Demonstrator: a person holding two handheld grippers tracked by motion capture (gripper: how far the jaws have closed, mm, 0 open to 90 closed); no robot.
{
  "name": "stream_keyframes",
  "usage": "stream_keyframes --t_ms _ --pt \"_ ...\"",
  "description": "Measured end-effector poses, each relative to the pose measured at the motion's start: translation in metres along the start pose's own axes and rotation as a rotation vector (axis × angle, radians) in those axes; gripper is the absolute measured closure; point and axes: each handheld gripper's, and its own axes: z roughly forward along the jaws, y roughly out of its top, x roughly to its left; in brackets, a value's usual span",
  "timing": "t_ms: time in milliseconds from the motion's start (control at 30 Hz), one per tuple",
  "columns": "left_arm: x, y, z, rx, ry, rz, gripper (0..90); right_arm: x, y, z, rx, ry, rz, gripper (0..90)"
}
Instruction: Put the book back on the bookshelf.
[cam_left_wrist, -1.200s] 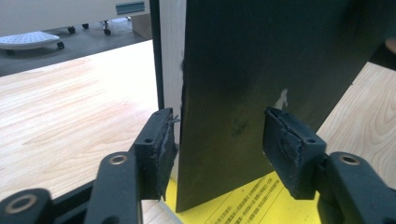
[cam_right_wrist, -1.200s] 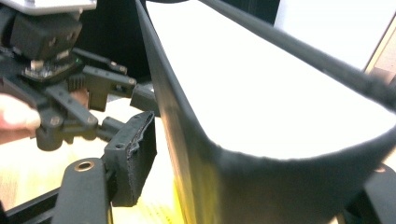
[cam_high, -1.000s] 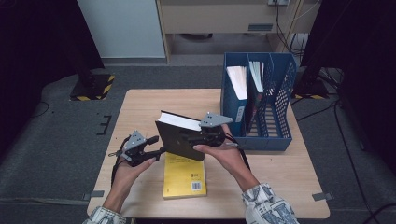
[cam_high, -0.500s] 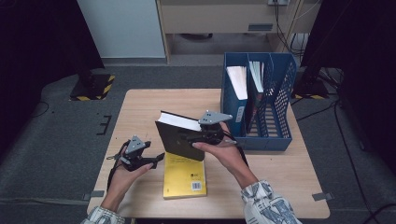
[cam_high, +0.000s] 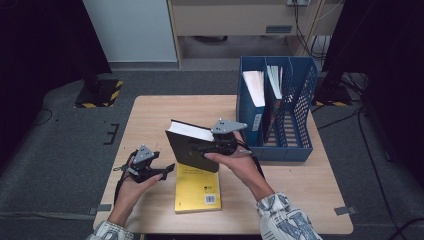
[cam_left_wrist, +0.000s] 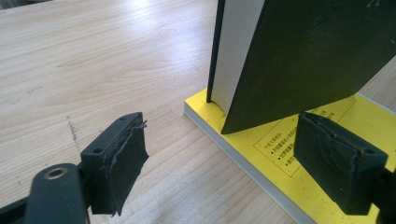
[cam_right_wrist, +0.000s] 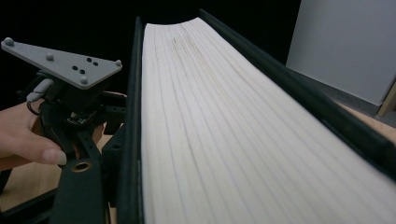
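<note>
A thick black book (cam_high: 192, 147) stands tilted, its lower corner resting on a yellow book (cam_high: 197, 187) that lies flat near the table's front edge. My right gripper (cam_high: 216, 146) is shut on the black book's cover, and its cream page edges (cam_right_wrist: 233, 130) run up the right gripper view. My left gripper (cam_high: 161, 171) hovers left of both books, open and holding nothing. In the left gripper view my left gripper (cam_left_wrist: 229, 172) faces the black book (cam_left_wrist: 303, 60) and the yellow book (cam_left_wrist: 289, 154), with both pads (cam_left_wrist: 119, 168) apart from them.
A blue mesh file rack (cam_high: 300, 100) stands at the table's right rear and holds upright books and papers. Bare wooden table (cam_high: 160, 115) stretches to the left and behind the books. Dark floor surrounds the table.
My left gripper has let go of the black book and drawn back to the left, toward the person. The right gripper keeps the black book, tilted a little more upright.
</note>
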Motion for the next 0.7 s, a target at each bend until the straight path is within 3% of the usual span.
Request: stream_keyframes --t_ms 133,233,700 --pt "0.004 -0.002 0.0 0.006 0.012 -0.01 16.3 0.0 0.0 -0.002 0.005 0.032 0.002 42.5" --pt "0.007 -0.003 -0.001 0.007 0.023 -0.026 16.3 0.004 0.001 -0.002 -0.004 0.015 -0.008 48.5" --pt "0.018 -0.008 -0.004 0.011 0.063 -0.076 16.3 0.011 0.002 -0.004 -0.012 -0.047 0.024 51.2"
